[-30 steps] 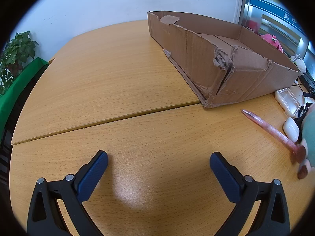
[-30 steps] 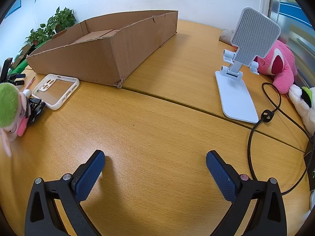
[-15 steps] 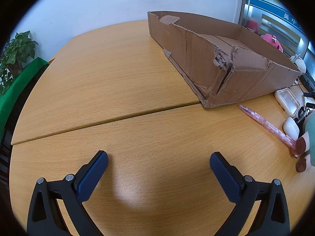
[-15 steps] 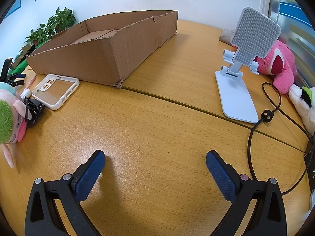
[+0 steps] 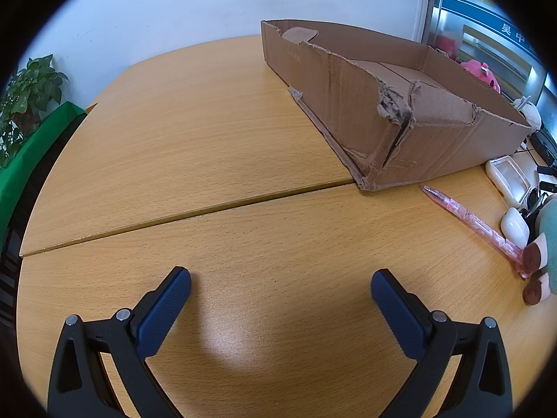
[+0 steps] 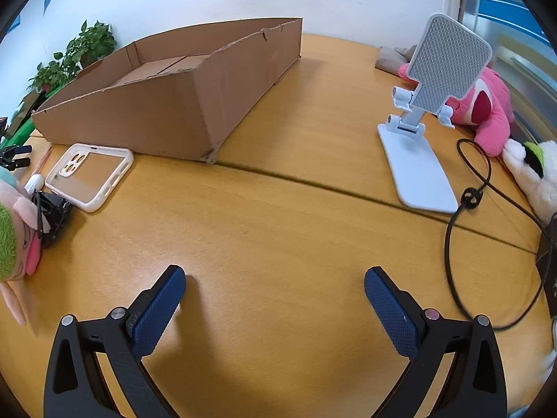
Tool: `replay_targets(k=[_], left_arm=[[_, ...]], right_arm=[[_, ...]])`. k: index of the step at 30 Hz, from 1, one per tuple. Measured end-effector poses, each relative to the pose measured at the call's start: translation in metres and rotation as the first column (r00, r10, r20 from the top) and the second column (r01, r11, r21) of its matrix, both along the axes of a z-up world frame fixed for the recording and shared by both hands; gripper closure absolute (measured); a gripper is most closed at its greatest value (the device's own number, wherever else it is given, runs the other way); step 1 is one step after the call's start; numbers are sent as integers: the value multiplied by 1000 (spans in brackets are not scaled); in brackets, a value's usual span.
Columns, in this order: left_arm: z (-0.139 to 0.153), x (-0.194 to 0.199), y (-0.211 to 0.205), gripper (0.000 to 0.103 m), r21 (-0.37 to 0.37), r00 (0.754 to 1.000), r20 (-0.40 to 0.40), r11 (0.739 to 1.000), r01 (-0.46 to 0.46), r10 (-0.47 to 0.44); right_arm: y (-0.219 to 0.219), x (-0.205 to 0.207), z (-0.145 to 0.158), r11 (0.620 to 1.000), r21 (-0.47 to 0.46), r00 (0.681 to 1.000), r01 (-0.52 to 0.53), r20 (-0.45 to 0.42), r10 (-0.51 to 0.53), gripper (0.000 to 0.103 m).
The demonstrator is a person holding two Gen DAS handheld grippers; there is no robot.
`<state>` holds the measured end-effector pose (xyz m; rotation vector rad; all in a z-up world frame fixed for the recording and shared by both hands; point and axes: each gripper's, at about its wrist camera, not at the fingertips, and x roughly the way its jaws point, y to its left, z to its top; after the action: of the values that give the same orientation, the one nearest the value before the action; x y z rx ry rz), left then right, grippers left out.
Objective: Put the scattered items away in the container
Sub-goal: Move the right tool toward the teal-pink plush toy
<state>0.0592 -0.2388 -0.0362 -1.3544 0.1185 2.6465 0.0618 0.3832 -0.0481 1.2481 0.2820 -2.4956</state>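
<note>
A wooden table (image 6: 278, 230) with a seam across its top carries everything. A torn cardboard box (image 6: 167, 115) sits on it, empty. Just beside the box's near wall lie a clear phone case (image 6: 88, 174) and a pink pen (image 5: 473, 221); near them are a white earbud case (image 5: 514, 226), a black clip (image 6: 52, 209) and a green-haired plush toy (image 6: 12, 240). Well apart stand a white phone stand (image 6: 421, 160), a black cable (image 6: 466, 188) and a pink plush (image 6: 487, 111).

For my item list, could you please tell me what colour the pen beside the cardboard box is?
The pen is translucent pink, clearest in the left wrist view.
</note>
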Motion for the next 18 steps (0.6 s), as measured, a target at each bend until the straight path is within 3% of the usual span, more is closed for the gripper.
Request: replay_targets(k=[4,9,14,18], left_arm=[[0,-2,-1,0,-4,1000,-1,1000,-30,30],[1,-1,2,0,-5,995,-1,995,-99,99],[1,10,24,0,-2,987,-1,987,-163,163],[2,16,35,0,1,986,-2,986,-170,170]], right_arm=[[-21,25,-4,1000,-2,1000,-21,0,21,0],[-49,47,-8,1000,-4,1000,26,0,-26,0],[-69,54,-9,999,-3,999,-48,0,48,0],[-76,56,-11,1000,-3,1000,-26,0,26,0]])
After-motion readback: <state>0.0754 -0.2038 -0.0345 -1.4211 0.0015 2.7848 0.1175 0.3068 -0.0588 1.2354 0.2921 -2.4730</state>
